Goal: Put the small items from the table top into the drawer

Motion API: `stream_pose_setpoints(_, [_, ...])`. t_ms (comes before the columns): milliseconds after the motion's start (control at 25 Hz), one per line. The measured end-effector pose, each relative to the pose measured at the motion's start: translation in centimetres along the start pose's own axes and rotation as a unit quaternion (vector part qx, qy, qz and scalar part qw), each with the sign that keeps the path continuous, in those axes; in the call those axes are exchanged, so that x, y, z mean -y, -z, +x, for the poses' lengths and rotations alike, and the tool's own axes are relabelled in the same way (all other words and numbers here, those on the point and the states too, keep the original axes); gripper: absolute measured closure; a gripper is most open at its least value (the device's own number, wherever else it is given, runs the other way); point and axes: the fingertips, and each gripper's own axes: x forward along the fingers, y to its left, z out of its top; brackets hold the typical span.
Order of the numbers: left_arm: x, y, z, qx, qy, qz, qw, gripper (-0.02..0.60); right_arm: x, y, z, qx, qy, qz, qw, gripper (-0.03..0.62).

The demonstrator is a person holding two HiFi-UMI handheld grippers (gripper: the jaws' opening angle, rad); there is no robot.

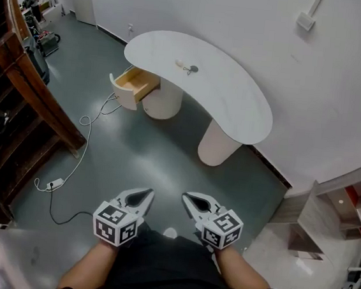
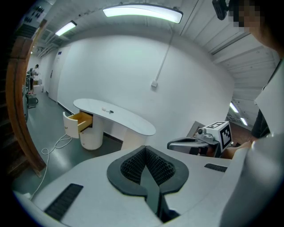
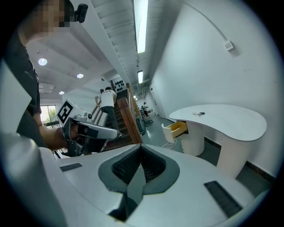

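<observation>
A white curved table (image 1: 236, 98) stands across the room by the wall. On its top lie small items: a pale one (image 1: 179, 63) and a dark one (image 1: 191, 69); they also show as small items (image 2: 108, 111) in the left gripper view and as small items (image 3: 200, 114) in the right gripper view. A wooden drawer (image 1: 134, 83) stands pulled open at the table's left end, drawer (image 2: 81, 119), drawer (image 3: 179, 129). My left gripper (image 1: 141, 197) and right gripper (image 1: 190, 204) are side by side, far from the table. The left gripper (image 2: 145, 150) and right gripper (image 3: 141, 148) are both shut and hold nothing.
A wooden staircase (image 1: 25, 92) runs along the left. A white cable (image 1: 86, 124) trails over the grey floor to a power strip (image 1: 54, 184). A low shelf unit (image 1: 343, 209) stands at the right. A person (image 3: 106, 104) stands on the distant stairs.
</observation>
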Motion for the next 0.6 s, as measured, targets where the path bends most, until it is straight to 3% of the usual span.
stream_pose_setpoints(280, [-1.3, -1.2, 1.4, -0.004, -0.002, 0.005, 1.0, 0.566, 1.7, -0.7, 1.3, -0.001, 0.0, 0.005, 1.0, 0.585])
stream_pose_setpoints(600, [-6.4, -5.0, 5.7, 0.001, 0.013, 0.02, 0.9997, 0.566, 6.4, -2.7, 6.1, -0.011, 0.022, 0.009, 1.0, 0.585])
